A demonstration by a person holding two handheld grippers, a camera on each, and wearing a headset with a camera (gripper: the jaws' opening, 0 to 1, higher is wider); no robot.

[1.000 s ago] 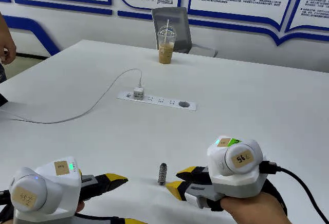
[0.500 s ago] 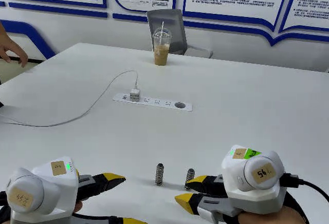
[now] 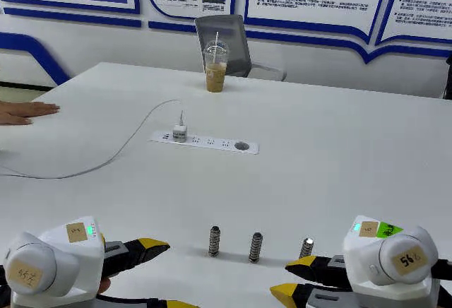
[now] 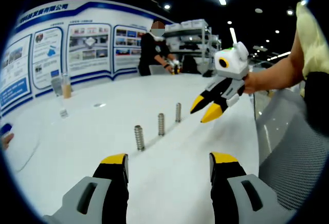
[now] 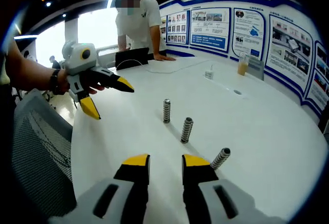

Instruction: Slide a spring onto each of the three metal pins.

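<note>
Head view: three springs stand upright in a row on the counter, between the left gripper and the right gripper.
Left gripper view: jaws wide apart, empty; springs ahead.
Right gripper view: jaws slightly parted, empty; nearest spring just beside the right jaw.

The white table carries a power strip near its centre. A white cable trails toward 9 o'clock, an iced coffee cup stands at 12 o'clock, and three spring-wrapped pins stand in a row at 6 o'clock.
</note>
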